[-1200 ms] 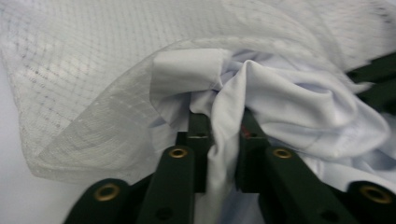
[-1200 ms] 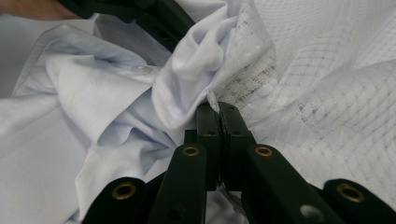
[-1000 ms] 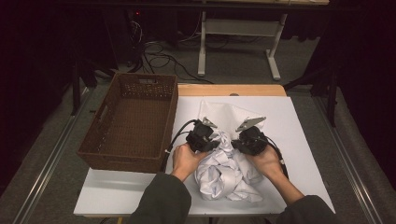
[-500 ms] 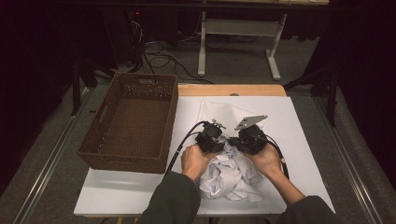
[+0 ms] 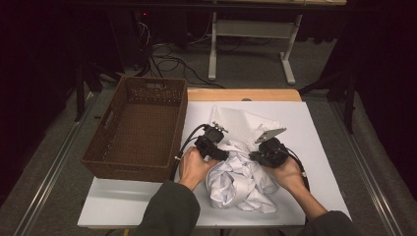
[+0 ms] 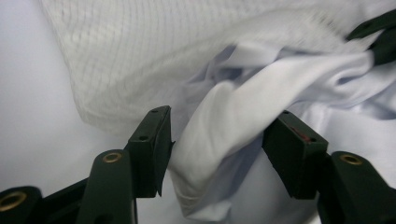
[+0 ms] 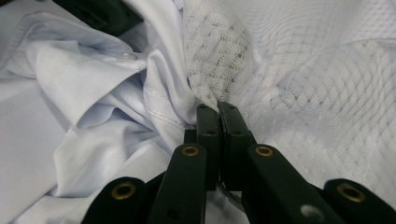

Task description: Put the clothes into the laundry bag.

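Note:
A crumpled white shirt (image 5: 241, 184) lies heaped on the white table top (image 5: 314, 147), with a white mesh bag (image 5: 238, 123) spread just behind it. My left gripper (image 5: 220, 153) sits at the heap's left side. In the left gripper view the left gripper (image 6: 217, 128) has just been opening its jaws. A fold of the shirt (image 6: 233, 116) lies loose between them, and the mesh bag (image 6: 140, 56) is behind. My right gripper (image 5: 256, 156) is at the heap's right. In the right gripper view the right gripper (image 7: 218, 108) is shut on the edge of the mesh bag (image 7: 289, 74), beside the shirt (image 7: 93, 93).
A brown wicker basket (image 5: 105, 160) stands on the left of the table, close to my left hand. A wooden strip (image 5: 241, 94) runs along the table's far edge. Beyond it are cables and a white metal stand (image 5: 251, 29) on the floor.
The left gripper edged right toward the right one, then drew back left. The shirt heap has shifted a little under the hands. The right gripper stays about where it was.

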Motion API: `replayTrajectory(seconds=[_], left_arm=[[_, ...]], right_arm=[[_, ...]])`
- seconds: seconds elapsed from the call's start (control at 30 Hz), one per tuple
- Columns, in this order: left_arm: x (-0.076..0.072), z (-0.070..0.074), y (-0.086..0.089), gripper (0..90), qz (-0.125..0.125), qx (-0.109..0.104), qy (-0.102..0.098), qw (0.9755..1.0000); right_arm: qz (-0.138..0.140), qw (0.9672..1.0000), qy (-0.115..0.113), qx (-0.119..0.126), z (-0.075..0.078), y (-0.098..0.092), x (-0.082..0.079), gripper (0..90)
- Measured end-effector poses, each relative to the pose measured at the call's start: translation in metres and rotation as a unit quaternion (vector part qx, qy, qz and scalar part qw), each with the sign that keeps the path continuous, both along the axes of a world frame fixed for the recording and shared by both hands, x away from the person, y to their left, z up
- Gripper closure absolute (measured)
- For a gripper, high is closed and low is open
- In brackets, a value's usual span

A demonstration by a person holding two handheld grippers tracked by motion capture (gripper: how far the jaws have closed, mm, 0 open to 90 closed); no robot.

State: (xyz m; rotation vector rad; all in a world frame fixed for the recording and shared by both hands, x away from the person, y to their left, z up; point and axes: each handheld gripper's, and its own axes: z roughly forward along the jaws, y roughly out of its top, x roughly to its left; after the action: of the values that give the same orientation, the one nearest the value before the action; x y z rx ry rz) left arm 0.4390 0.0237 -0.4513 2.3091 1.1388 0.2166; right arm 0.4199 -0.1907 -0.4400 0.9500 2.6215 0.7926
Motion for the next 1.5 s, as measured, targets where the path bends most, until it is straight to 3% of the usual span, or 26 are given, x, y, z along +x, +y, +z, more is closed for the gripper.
replayTrajectory(seconds=[0.1, 0.17, 0.2, 0.3, 0.43, 0.5, 0.7, 0.73, 0.87, 0.97, 1.23, 1.33, 1.5], left_arm=[[0.005, -0.022, -0.002, 43.2, 0.008, -0.006, 0.028, 0.9996], [0.008, -0.034, 0.0, 45.7, 0.016, -0.041, 0.051, 0.9977], [0.01, -0.037, 0.002, 47.9, 0.02, -0.067, 0.064, 0.9955], [0.008, -0.037, 0.001, 59.7, 0.001, -0.081, 0.072, 0.9941], [0.0, -0.033, -0.006, 79.8, -0.023, -0.076, 0.047, 0.9957], [-0.004, -0.03, -0.007, 84.1, -0.026, -0.073, 0.031, 0.9965], [-0.009, -0.016, 0.001, 86.6, -0.025, -0.087, 0.01, 0.9959], [-0.009, -0.015, 0.003, 86.7, -0.022, -0.086, 0.012, 0.996], [-0.012, -0.009, 0.01, 86.9, -0.016, -0.082, 0.005, 0.9965], [-0.017, 0.001, 0.018, 86.9, -0.014, -0.079, -0.008, 0.9967], [-0.026, 0.015, 0.042, 86.7, 0.005, -0.072, -0.04, 0.9966], [-0.028, 0.017, 0.046, 86.7, 0.016, -0.074, -0.056, 0.9956], [-0.028, 0.018, 0.048, 85.3, 0.036, -0.069, -0.054, 0.9955]], right_arm=[[-0.005, 1.0, 0.002, 0.0, -0.001, 0.0, 0.0, 89.1], [-0.001, 1.0, 0.004, -0.008, -0.002, 0.002, 0.0, 88.8], [0.0, 0.9999, 0.006, -0.01, -0.002, 0.002, 0.0, 88.6], [0.0, 0.9998, 0.017, -0.011, -0.006, 0.001, 0.001, 88.4], [-0.002, 0.9995, 0.025, -0.017, -0.012, 0.001, 0.003, 88.1], [-0.005, 0.9994, 0.027, -0.022, -0.015, 0.001, 0.002, 88.1], [0.001, 0.999, 0.044, 0.008, -0.013, 0.0, 0.001, 88.6], [0.013, 0.9989, 0.045, 0.006, -0.013, 0.002, 0.0, 88.7], [0.034, 0.9986, 0.041, 0.002, -0.014, 0.018, -0.004, 88.9], [0.05, 0.998, 0.037, 0.012, -0.012, 0.031, -0.005, 89.0], [0.069, 0.997, 0.027, 0.024, -0.002, 0.061, -0.005, 88.9], [0.063, 0.9963, 0.04, 0.043, 0.001, 0.066, -0.003, 89.0], [0.075, 0.9969, 0.024, 0.007, 0.006, 0.081, -0.003, 89.0]])
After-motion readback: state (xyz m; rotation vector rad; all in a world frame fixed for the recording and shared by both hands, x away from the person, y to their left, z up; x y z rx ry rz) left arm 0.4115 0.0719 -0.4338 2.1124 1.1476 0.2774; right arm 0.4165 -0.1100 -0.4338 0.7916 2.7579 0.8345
